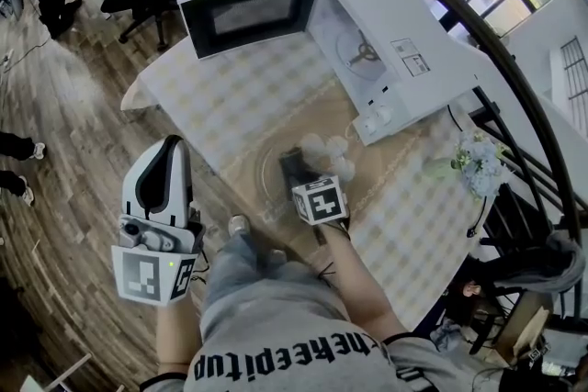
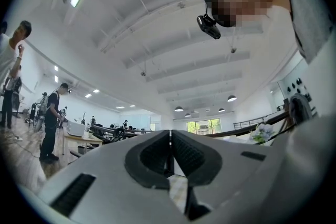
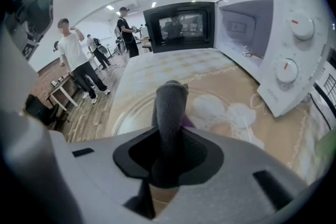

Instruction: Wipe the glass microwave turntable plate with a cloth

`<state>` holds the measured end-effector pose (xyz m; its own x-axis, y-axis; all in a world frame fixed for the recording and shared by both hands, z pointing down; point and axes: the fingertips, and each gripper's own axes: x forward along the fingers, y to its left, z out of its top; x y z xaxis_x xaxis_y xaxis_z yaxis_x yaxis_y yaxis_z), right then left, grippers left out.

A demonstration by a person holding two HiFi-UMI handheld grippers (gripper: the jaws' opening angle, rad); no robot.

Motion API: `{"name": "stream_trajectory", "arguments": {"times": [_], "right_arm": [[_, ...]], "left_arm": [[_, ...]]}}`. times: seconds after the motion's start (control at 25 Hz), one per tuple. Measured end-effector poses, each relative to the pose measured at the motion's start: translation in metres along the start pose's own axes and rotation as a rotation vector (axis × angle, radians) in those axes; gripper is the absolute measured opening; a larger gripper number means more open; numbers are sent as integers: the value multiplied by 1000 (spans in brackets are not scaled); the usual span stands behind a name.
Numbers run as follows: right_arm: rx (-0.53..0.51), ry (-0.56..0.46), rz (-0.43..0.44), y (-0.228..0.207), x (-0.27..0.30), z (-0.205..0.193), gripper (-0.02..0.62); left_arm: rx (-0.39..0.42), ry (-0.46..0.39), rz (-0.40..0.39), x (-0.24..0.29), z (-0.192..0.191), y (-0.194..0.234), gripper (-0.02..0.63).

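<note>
Right gripper: jaws clamped on a rolled grey cloth, which stands up between them, over the glass plate. The plate lies flat on the checked tablecloth, just in front of the white microwave, whose door hangs wide open. Whether the cloth touches the glass cannot be told. Left gripper: jaws pressed together with nothing between them, held off the table's left edge, well apart from the plate, pointing up towards the ceiling.
</note>
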<state>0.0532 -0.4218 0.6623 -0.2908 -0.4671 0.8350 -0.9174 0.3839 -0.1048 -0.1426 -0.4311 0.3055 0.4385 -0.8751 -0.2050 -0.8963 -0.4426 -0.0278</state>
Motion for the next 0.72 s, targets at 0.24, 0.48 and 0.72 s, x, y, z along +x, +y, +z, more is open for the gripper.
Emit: {"name": "stream_trajectory", "arguments": {"times": [0.24, 0.48, 0.72], "right_arm": [[84, -14, -98, -55, -16, -15, 95], [115, -6, -213, -102, -34, -33, 95], [120, -3, -236, -106, -42, -40, 95]], "left_arm": [[3, -8, -4, 1, 5, -7, 12], [8, -4, -12, -2, 6, -14, 12], [10, -7, -18, -8, 9, -26, 12]]}}
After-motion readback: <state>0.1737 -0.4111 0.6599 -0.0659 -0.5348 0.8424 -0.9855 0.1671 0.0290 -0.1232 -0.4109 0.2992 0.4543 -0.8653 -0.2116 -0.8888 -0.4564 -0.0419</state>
